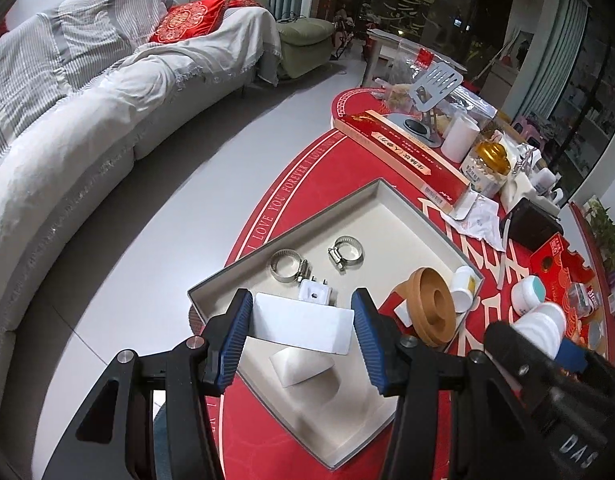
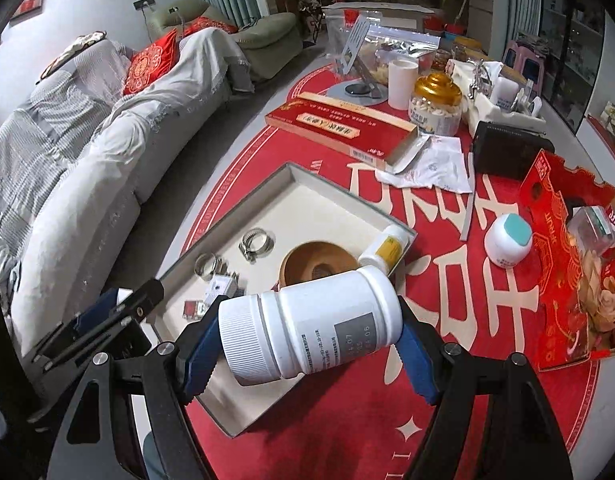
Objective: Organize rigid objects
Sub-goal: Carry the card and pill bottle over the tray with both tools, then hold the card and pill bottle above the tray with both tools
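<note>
Clamping a flat white block [image 1: 303, 326] between its blue pads, the left gripper [image 1: 302, 334] hangs over the near part of the shallow grey tray [image 1: 223, 276] on the red table [image 1: 267, 216]. The right gripper [image 2: 307, 344] is closed on a white ribbed-cap bottle [image 2: 311, 320], held sideways just above the tray's near right edge. Inside the tray lie two metal hose clamps [image 1: 345, 250], a small white plug [image 1: 315, 293] and a white wedge [image 1: 301, 364]. A tan wooden ring [image 1: 431, 304] leans at the tray's right side, with a small yellow-labelled bottle [image 2: 383, 250] on that rim.
</note>
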{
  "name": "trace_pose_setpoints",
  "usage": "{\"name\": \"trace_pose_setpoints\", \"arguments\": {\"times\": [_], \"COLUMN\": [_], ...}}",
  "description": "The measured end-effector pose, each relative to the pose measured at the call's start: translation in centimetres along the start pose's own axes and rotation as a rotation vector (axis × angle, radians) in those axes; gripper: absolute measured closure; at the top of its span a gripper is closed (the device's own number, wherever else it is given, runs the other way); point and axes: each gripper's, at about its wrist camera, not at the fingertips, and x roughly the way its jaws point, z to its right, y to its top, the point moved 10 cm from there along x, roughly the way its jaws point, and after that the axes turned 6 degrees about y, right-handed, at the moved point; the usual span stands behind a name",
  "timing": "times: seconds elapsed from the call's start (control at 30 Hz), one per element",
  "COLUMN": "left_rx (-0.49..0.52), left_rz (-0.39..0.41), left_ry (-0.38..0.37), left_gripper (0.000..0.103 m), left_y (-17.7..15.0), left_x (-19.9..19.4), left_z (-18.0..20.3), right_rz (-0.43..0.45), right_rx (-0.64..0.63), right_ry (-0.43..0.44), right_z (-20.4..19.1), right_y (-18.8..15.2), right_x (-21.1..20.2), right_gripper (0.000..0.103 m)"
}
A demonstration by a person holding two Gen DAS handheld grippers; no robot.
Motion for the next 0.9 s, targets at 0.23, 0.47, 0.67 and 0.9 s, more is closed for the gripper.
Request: {"name": "trace_pose_setpoints", "arguments": {"times": [0.23, 0.47, 0.67, 0.9], "left_rx": [0.008, 0.026, 0.063, 0.088], "left_rz": [-0.018, -0.065, -0.086, -0.083], "left_ry": [0.009, 0.02, 0.014, 0.004], "left_gripper": [0.048, 0.048, 0.048, 0.048], "left_y": [-2.1, -5.0, -6.3, -6.7], "left_x": [0.4, 1.2, 1.6, 1.4], "left_z": [-1.3, -1.9, -1.2, -0.4], "right_rz": [-0.053, -0.1, -0.121, -0.128], "right_rx": [0.0, 0.039, 0.092, 0.12], "right_ry": [0.021, 0.019, -0.006, -0.028], "right_z": [-0.8, 0.5, 2.8, 4.3], "right_y": [-3.3, -6.8, -8.2, -8.8], "right_x": [1.5, 2.3, 2.3, 2.2], "right_gripper": [0.024, 0.024, 0.024, 0.024]}}
